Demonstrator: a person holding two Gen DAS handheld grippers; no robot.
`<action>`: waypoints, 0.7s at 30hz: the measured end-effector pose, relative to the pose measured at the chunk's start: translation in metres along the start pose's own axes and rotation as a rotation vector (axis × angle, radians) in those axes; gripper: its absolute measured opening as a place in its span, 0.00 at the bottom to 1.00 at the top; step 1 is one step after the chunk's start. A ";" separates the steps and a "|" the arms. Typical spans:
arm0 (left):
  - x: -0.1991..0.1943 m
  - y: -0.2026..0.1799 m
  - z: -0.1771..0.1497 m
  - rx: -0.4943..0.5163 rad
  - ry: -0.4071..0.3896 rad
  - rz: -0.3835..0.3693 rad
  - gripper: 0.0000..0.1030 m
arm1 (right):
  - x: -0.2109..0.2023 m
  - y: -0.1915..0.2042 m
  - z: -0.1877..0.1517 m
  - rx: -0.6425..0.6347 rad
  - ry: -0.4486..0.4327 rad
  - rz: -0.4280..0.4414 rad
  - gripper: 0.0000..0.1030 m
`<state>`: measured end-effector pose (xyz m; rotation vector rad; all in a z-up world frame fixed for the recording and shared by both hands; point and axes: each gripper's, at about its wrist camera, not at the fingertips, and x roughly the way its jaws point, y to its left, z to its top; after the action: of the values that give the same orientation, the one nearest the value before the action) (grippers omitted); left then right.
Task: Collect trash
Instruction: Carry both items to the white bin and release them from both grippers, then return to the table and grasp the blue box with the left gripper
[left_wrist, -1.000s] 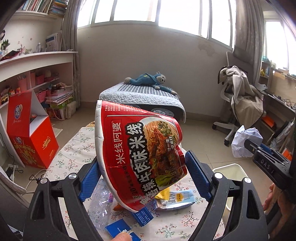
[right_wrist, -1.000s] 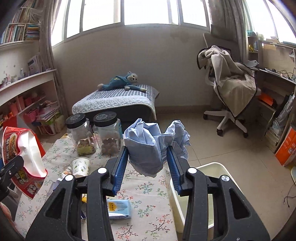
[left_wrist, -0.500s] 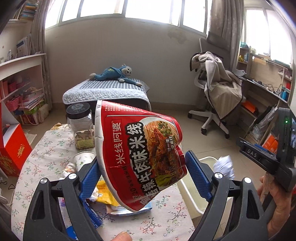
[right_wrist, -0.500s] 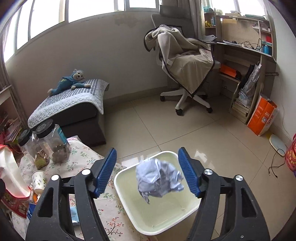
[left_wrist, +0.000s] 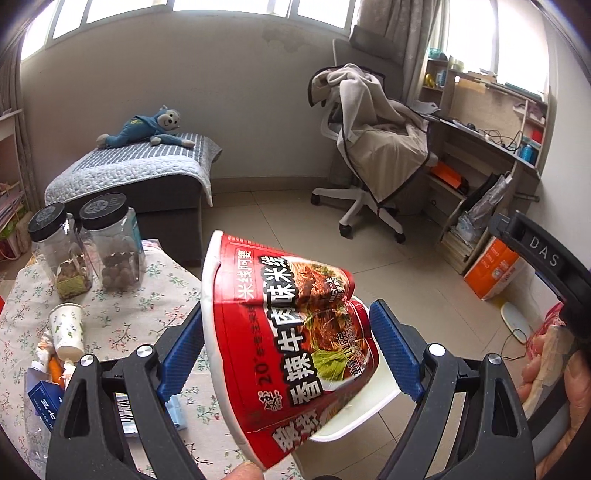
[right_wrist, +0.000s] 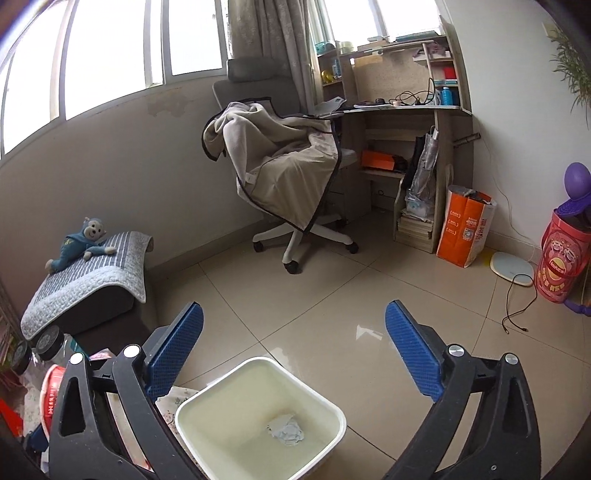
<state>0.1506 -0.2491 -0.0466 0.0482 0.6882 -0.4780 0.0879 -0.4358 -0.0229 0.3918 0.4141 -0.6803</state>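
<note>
The left gripper (left_wrist: 286, 354) clenches the red noodle cup (left_wrist: 284, 339), tipped rim-left; the white bin (right_wrist: 258, 417) seems just beneath. The right gripper (right_wrist: 293, 350) hangs released above it.

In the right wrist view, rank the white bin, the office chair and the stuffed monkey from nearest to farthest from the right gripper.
1. White bin: just below the open right gripper, crumpled paper inside.
2. Office chair: across the tiled floor, centre.
3. Stuffed monkey: far left on the bed; close to the chair in depth, so the order is uncertain.
</note>
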 end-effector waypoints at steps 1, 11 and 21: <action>0.004 -0.005 0.001 0.002 0.007 -0.010 0.82 | 0.000 -0.005 0.001 0.014 -0.003 -0.007 0.93; 0.024 -0.042 0.016 0.042 0.051 -0.079 0.82 | 0.002 -0.034 0.004 0.079 -0.003 -0.041 0.93; -0.017 -0.022 0.014 0.083 -0.078 0.096 0.83 | -0.014 -0.005 -0.005 -0.023 -0.047 -0.018 0.93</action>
<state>0.1378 -0.2650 -0.0229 0.1399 0.5868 -0.4138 0.0733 -0.4298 -0.0209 0.3505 0.3807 -0.7004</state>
